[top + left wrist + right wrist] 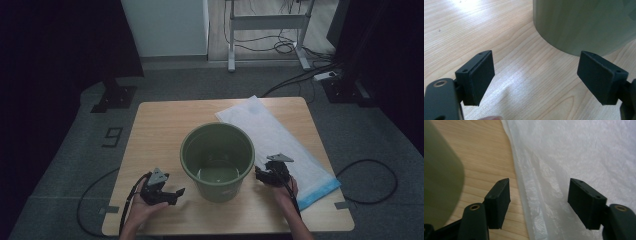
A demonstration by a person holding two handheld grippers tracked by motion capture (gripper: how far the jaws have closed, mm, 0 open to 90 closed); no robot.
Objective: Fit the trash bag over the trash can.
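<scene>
A green bucket [217,162] is standing upright on the wooden surface [155,130], mouth facing up, sitting between the two pairs of tongs. The left tongs [172,195] are hovering low near its left base with jaws spread wide and nothing between them; in the left gripper view the bucket's rounded wall [584,25] is rising just ahead and to the right. The right tongs [261,175] are sitting just beside the bucket's right wall, jaws apart and gripping nothing, over the near edge of a white plastic bag [280,145]. The bag is lying flat, its long axis running diagonally from the far middle toward the near right corner, ending in a blue strip. The bucket is looking plain, olive, smooth-sided.
</scene>
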